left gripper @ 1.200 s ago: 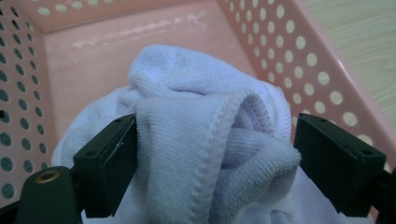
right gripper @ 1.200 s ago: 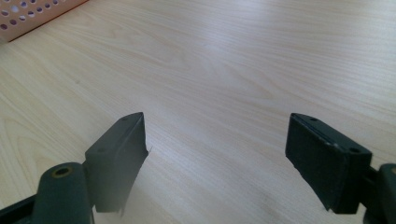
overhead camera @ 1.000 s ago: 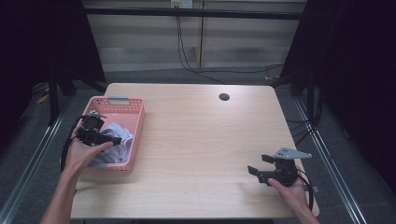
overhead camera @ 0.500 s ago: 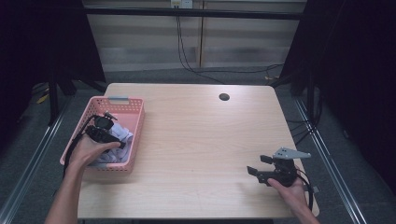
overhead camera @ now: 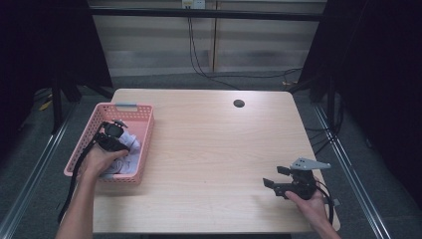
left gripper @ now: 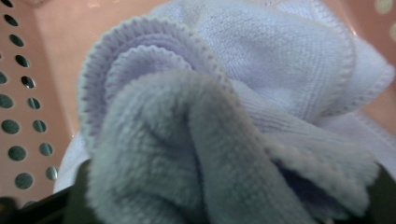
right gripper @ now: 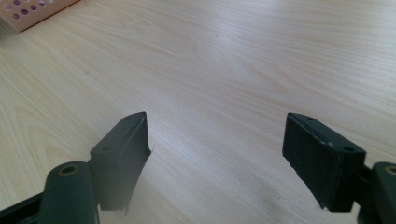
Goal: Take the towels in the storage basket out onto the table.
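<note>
Work in hand: taking a white cloth [left gripper: 261,93] out of the pink basket [overhead camera: 89,130] at the table's left edge.
Cloth: it lies bunched inside the basket, folds piled up, so a raised fold is the easy part to pinch.
Left gripper [overhead camera: 115,135]: reached down into the basket, with a thick fold of the cloth between its jaws. The jaws have just been closing around that fold; whether the pads already press it cannot be told, since the cloth hides them in the left gripper view.
Right gripper [right gripper: 217,158]: held low over the bare table [overhead camera: 209,149] at the near right, well apart from the basket, jaws spread wide with nothing between them. Judged to be waiting, placed to leave the middle free for the cloth.
Next step, as a judgement: finish the pinch, then lift clear of the basket wall.
</note>
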The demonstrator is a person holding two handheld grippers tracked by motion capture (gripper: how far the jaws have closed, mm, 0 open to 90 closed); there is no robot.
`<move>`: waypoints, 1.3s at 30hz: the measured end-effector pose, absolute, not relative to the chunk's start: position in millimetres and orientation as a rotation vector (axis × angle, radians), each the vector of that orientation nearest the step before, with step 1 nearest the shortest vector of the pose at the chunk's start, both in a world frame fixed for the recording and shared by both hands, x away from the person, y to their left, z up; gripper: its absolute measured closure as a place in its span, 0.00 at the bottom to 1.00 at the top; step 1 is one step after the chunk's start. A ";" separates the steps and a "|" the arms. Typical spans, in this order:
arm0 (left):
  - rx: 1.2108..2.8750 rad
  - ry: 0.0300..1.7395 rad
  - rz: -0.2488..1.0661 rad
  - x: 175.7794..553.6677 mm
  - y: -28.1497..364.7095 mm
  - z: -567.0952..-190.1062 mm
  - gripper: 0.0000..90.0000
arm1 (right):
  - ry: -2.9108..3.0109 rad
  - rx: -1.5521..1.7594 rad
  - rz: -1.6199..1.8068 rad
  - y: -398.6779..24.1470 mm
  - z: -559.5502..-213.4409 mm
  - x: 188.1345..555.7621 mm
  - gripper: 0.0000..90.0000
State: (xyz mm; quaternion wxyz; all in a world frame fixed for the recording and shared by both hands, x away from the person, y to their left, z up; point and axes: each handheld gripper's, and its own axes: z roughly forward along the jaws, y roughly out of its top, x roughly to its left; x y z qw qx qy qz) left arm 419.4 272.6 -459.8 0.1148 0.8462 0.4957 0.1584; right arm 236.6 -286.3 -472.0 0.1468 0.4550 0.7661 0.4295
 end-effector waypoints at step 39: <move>2.111 1.275 0.225 399.2 322.6 -395.8 0.56 | 2.236 1.239 1.315 -284.9 -469.2 235.3 0.18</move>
